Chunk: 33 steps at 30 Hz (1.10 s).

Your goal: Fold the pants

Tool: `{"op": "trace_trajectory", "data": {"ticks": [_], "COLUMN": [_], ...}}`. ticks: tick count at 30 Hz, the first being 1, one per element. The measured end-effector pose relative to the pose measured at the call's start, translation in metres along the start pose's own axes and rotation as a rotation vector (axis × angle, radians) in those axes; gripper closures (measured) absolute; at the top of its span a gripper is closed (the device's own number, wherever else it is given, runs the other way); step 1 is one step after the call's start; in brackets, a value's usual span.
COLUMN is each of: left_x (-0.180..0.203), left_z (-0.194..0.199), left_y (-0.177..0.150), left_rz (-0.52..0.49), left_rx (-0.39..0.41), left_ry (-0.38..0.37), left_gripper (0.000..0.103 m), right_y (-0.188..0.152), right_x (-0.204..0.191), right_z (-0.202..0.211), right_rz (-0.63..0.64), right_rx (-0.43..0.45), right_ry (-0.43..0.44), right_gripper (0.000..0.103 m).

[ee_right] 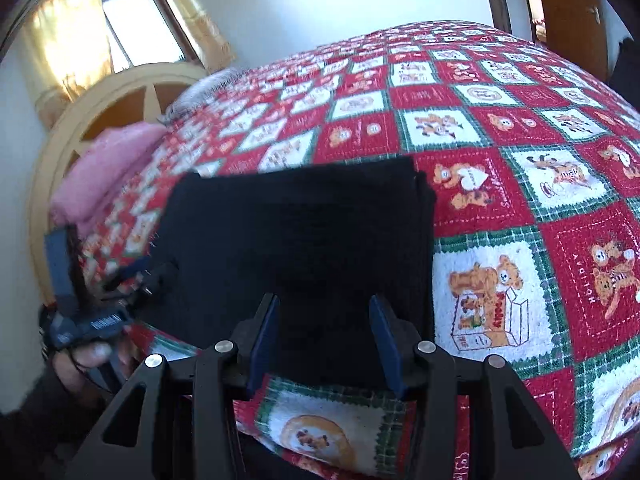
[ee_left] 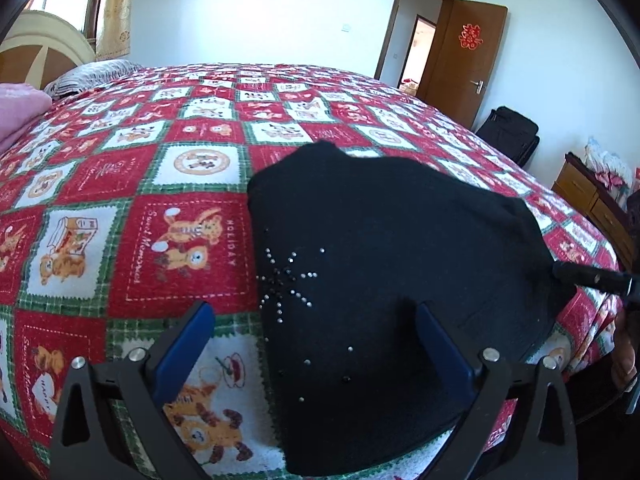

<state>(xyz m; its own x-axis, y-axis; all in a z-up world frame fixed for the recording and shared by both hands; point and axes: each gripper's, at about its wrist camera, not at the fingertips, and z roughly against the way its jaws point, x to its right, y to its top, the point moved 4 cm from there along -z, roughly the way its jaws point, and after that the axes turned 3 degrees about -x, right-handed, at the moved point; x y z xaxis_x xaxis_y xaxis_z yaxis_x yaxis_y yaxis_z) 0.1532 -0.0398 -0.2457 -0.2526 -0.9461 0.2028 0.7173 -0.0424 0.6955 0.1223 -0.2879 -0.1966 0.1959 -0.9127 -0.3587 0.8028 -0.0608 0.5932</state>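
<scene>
The black pants (ee_left: pixel 392 280) lie folded into a compact stack on the bed, with a rhinestone star pattern near their left edge. My left gripper (ee_left: pixel 316 344) is open just above the near edge of the stack, one finger over the bedspread and one over the cloth, holding nothing. In the right wrist view the pants (ee_right: pixel 296 240) show as a neat dark rectangle. My right gripper (ee_right: pixel 324 334) is open at the stack's near edge, empty. The right gripper's tip (ee_left: pixel 592 276) touches the stack's right side in the left wrist view. The left gripper (ee_right: pixel 104 288) shows at the left, blurred.
The bed (ee_left: pixel 140 184) has a red, white and green teddy-bear bedspread. A pink blanket (ee_right: pixel 108 168) and a grey pillow (ee_left: pixel 92 76) lie by the headboard. An open wooden door (ee_left: pixel 464 64), a black bag (ee_left: pixel 508 132) and a wooden cabinet (ee_left: pixel 592 204) stand beyond the bed.
</scene>
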Motion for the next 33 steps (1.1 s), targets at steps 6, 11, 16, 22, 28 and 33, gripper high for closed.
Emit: {"op": "trace_trajectory", "data": {"ticks": [6, 11, 16, 22, 28, 33], "left_x": [0.008, 0.004, -0.007, -0.009, -0.006, -0.002], "left_z": [0.005, -0.012, -0.010, -0.019, -0.014, -0.014], "left_y": [0.009, 0.010, 0.015, 0.019, 0.019, 0.018], "left_rz": [-0.033, -0.028, 0.014, 0.016, 0.023, -0.002], "left_rx": [0.031, 0.009, 0.030, 0.007, -0.005, -0.002], "left_ry": [-0.016, -0.021, -0.081, -0.094, -0.106, -0.143], "left_gripper": [0.000, 0.000, 0.000, 0.000, 0.001, 0.007], "right_y": [0.010, 0.010, 0.009, 0.014, 0.014, 0.010], "right_x": [0.029, 0.046, 0.056, 0.060, 0.047, 0.037], "right_z": [0.019, 0.003, -0.013, -0.025, -0.028, -0.033], "right_rz": [-0.104, -0.172, -0.193, -0.211, -0.180, -0.136], "right_rx": [0.104, 0.067, 0.043, 0.041, 0.042, 0.034], "right_ry": [-0.041, -0.024, -0.021, -0.014, 0.040, 0.011], "right_gripper": [0.044, 0.044, 0.044, 0.044, 0.053, 0.054]}}
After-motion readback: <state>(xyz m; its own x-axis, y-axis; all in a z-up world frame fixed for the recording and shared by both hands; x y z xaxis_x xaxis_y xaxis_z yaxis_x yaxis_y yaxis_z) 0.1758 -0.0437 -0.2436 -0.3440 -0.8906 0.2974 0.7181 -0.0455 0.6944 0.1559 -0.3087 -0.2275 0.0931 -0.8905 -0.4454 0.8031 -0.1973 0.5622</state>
